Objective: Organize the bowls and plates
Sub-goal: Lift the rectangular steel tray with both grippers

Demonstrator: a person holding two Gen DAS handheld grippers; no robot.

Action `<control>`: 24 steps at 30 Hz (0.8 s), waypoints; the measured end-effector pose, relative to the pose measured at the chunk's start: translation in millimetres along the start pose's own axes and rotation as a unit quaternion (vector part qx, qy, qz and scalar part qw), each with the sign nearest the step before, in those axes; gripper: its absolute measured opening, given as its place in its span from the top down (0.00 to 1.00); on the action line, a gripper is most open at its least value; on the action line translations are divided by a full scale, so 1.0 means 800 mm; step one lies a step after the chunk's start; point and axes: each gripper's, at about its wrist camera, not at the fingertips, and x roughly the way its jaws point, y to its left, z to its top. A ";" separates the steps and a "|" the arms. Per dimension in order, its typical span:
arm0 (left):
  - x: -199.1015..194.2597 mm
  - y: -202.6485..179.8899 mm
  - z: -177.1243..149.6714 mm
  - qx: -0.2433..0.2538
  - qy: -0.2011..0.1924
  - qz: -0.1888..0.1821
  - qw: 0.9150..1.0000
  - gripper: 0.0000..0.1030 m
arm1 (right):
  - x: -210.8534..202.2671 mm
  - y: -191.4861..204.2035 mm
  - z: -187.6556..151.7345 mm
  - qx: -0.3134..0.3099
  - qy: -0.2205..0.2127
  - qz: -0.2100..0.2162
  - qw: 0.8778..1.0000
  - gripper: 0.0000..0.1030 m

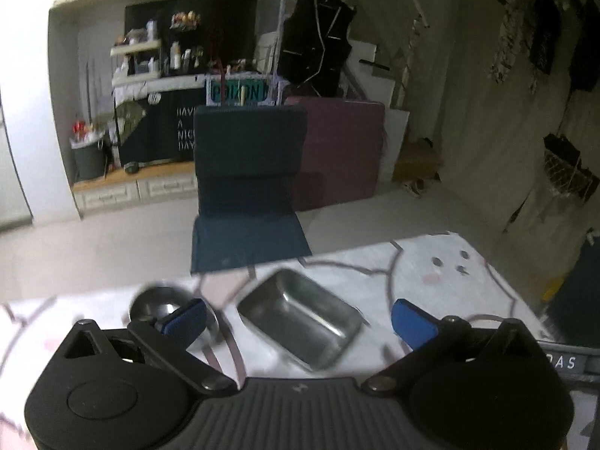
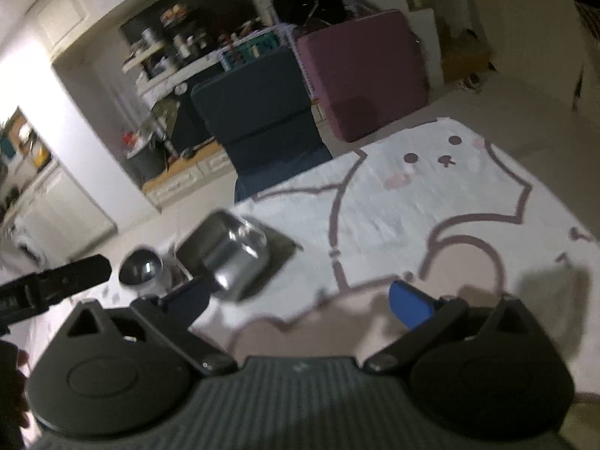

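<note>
With both sets of jaws spread wide and nothing between them, I am holding neither dish. My left gripper (image 1: 300,320) hangs above the worktop (image 1: 431,262), which wears a white cloth printed with cartoon faces. Straight ahead of its jaws, between the two blue pads, lies the rectangular steel tray (image 1: 300,317), empty and set askew. Off by the left pad (image 1: 183,318), partly hidden behind it, sits a round steel bowl (image 1: 157,302), close beside the tray; blur keeps me from saying if they touch. From my right gripper (image 2: 300,302) the same tray (image 2: 225,255) lies ahead and to the left of the jaws, the bowl (image 2: 140,266) farther left still. Beyond the worktop's far edge stands a dark blue folded cushion chair (image 1: 247,165).
</note>
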 end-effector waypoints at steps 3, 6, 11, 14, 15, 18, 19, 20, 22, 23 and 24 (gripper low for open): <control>0.028 0.008 0.017 0.032 -0.007 0.004 0.999 0.00 | 0.036 0.007 0.017 0.030 0.001 0.006 1.000 0.00; 0.056 0.015 0.025 0.058 -0.012 0.012 0.998 0.00 | 0.075 0.013 0.024 0.068 0.013 0.019 0.997 0.00; 0.108 0.029 0.028 0.079 0.003 0.022 0.997 0.00 | 0.140 0.019 0.016 0.138 0.050 0.027 0.989 0.00; 0.135 0.033 0.020 0.085 0.017 0.027 0.996 0.00 | 0.167 0.022 0.002 0.160 0.072 0.024 0.984 0.03; 0.141 0.034 0.016 0.088 0.022 0.029 0.996 0.00 | 0.174 0.022 -0.001 0.164 0.072 0.021 0.984 0.05; 0.160 0.034 0.004 0.100 0.034 0.037 0.994 0.00 | 0.198 0.021 -0.010 0.178 0.084 0.020 0.980 0.07; 0.165 0.035 0.000 0.100 0.035 0.038 0.994 0.00 | 0.206 0.023 -0.013 0.180 0.089 0.022 0.979 0.07; 0.171 0.036 -0.003 0.102 0.040 0.038 0.993 0.00 | 0.207 0.023 -0.015 0.179 0.093 0.022 0.979 0.07; 0.179 0.033 -0.008 0.114 0.049 0.041 0.991 0.00 | 0.205 0.031 -0.016 0.139 0.089 0.014 0.986 0.12; 0.181 0.032 -0.010 0.121 0.051 0.041 0.990 0.00 | 0.202 0.033 -0.016 0.123 0.092 0.012 0.988 0.14; 0.183 0.031 -0.012 0.128 0.054 0.043 0.989 0.00 | 0.201 0.034 -0.015 0.112 0.094 0.007 0.989 0.20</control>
